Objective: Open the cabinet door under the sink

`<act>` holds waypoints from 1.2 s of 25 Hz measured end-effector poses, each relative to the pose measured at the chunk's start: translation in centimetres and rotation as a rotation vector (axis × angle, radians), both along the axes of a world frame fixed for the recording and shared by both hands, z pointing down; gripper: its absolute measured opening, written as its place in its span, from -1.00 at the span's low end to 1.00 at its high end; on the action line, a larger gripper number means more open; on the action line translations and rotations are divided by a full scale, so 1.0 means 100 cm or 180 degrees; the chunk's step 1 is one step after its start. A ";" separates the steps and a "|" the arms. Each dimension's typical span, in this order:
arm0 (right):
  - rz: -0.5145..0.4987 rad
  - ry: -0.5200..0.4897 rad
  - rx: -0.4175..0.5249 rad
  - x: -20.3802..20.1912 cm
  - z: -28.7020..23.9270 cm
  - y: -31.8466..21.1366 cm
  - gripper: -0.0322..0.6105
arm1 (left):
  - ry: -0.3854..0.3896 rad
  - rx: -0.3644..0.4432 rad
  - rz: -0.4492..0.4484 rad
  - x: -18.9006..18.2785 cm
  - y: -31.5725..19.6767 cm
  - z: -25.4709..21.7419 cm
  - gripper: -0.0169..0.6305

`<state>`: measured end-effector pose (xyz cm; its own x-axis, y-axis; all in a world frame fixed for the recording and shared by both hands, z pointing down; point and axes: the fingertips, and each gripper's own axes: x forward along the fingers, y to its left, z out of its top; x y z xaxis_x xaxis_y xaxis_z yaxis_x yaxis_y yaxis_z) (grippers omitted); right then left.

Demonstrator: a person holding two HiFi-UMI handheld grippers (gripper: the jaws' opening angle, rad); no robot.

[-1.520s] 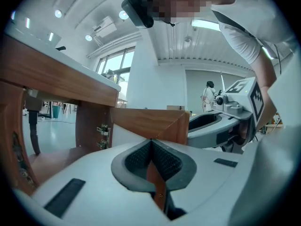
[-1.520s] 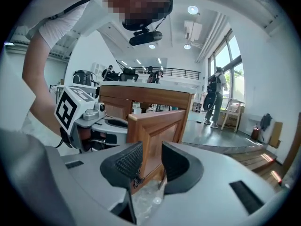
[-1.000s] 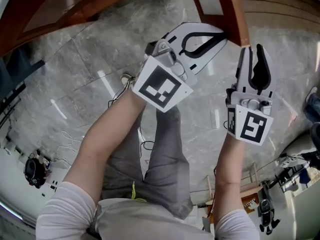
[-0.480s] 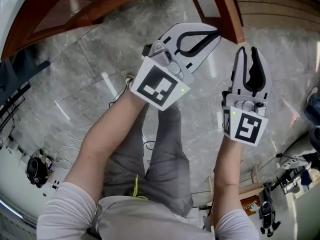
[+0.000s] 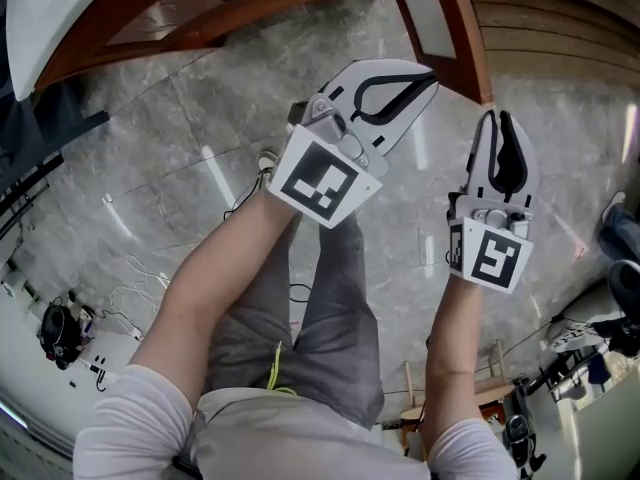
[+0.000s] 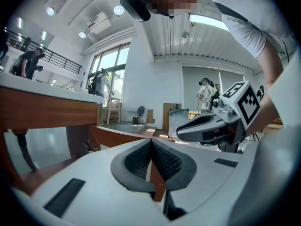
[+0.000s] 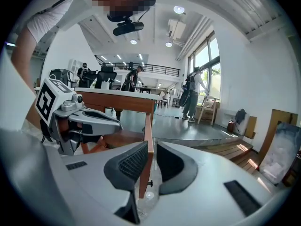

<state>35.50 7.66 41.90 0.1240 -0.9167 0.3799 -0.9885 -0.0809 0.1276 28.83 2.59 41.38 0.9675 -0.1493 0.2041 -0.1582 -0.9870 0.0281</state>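
Note:
The cabinet door [image 5: 465, 43], a brown wood frame around a glass panel, stands swung open at the top of the head view. My right gripper [image 5: 497, 118] points at the door's free corner, just short of it. In the right gripper view the door's edge [image 7: 147, 126] shows in the gap of my right gripper [image 7: 151, 150]. Its jaws are closing and no pad presses on the wood. My left gripper [image 5: 432, 76] hangs to the left of the door, its pads meeting at the tip with nothing held. It also shows in its own view [image 6: 151, 142].
The white counter edge [image 5: 50, 18] and the brown cabinet body [image 5: 200, 8] run across the top left. Grey marble floor [image 5: 150, 148] carries loose cables [image 5: 130, 268]. My legs [image 5: 320, 298] are below the grippers. Wooden steps [image 5: 560, 8] lie at the top right, gear at the bottom right.
Both grippers have drawn slightly back from the door's corner. The right gripper's jaws have narrowed. The left gripper stays shut.

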 end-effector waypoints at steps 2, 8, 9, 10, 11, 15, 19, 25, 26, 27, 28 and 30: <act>-0.0002 0.0001 -0.0043 -0.005 -0.007 0.000 -0.69 | -0.0055 -0.0011 -0.0080 -0.011 -0.005 -0.008 -0.91; -0.0078 -0.0074 -0.0089 -0.022 -0.028 -0.018 -0.77 | -0.0079 0.0017 -0.0296 -0.047 -0.030 -0.042 -0.91; -0.0075 -0.0110 -0.0084 -0.025 -0.031 -0.022 -0.78 | -0.0073 0.0030 -0.0321 -0.053 -0.034 -0.048 -0.91; -0.0065 -0.0163 -0.0069 -0.027 -0.035 -0.025 -0.78 | -0.0066 0.0046 -0.0349 -0.059 -0.038 -0.055 -0.91; -0.0046 -0.0222 -0.0047 -0.030 -0.040 -0.028 -0.78 | -0.0061 0.0068 -0.0380 -0.065 -0.042 -0.061 -0.91; -0.0039 -0.0270 -0.0006 -0.044 -0.071 -0.041 -0.78 | -0.0015 0.0132 -0.0541 -0.094 -0.056 -0.096 -0.91; -0.0091 -0.0259 0.0032 -0.056 -0.105 -0.049 -0.78 | 0.0056 0.0197 -0.0674 -0.120 -0.065 -0.140 -0.91; -0.0168 -0.0233 0.0106 -0.075 -0.157 -0.056 -0.78 | 0.0144 0.0344 -0.0817 -0.156 -0.074 -0.204 -0.91; -0.0175 -0.0244 0.0121 -0.079 -0.166 -0.056 -0.78 | 0.0169 0.0358 -0.0842 -0.163 -0.075 -0.216 -0.91; -0.0178 -0.0258 0.0134 -0.083 -0.175 -0.056 -0.78 | 0.0188 0.0370 -0.0873 -0.171 -0.076 -0.227 -0.91; -0.0179 -0.0271 0.0145 -0.087 -0.184 -0.055 -0.78 | 0.0201 0.0386 -0.0908 -0.178 -0.076 -0.238 -0.91; -0.0180 -0.0298 0.0170 -0.093 -0.203 -0.054 -0.78 | 0.0230 0.0406 -0.0990 -0.192 -0.077 -0.260 -0.91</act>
